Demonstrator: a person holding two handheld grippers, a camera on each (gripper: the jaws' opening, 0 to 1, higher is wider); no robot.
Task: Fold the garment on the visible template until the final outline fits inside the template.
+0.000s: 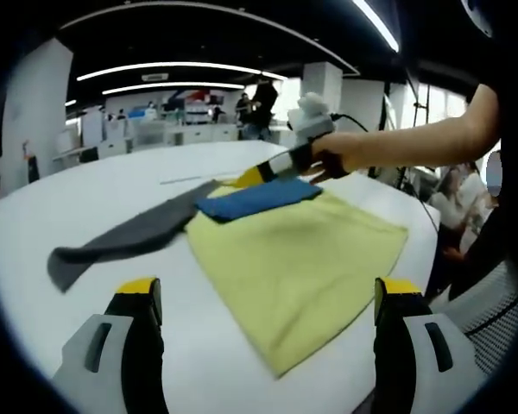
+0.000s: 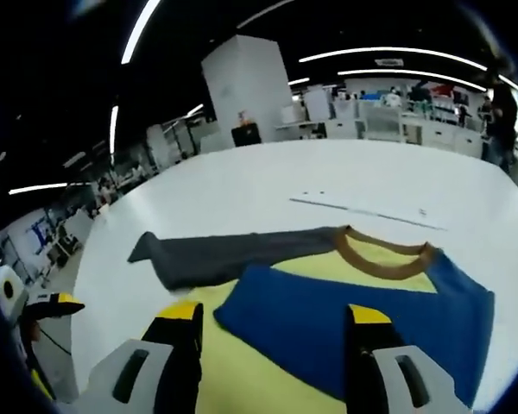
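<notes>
The garment (image 1: 293,259) — a soft long-sleeved top with a pale yellow body, one dark grey sleeve, one blue sleeve and a tan ribbed collar — lies flat on the white round surface (image 1: 112,185), well inside its edges. In the left gripper view the yellow body spreads across the middle, its near corner reaching toward the left tongs (image 1: 263,297). The grey sleeve (image 1: 125,237) stretches out to the left across the bare surface, away from the body. The blue sleeve (image 1: 259,198) is folded over the far part of the yellow body and lies on top of it.

The left tongs stand wide apart, yellow-tipped, hovering over the near edge of the surface and gripping nothing. The right tongs (image 2: 272,315) also stand apart, low over the blue sleeve (image 2: 354,332); I cannot tell whether they touch the cloth. In the left gripper view the right tongs (image 1: 250,178) reach in from the right at the far edge of the garment, by the collar end of the blue sleeve, held by a person's hand (image 1: 337,155).

In the right gripper view the tan collar (image 2: 384,259) lies at the far side — between the grey sleeve (image 2: 224,254) and the blue one. A thin line (image 2: 367,211) marks the surface beyond the collar.
</notes>
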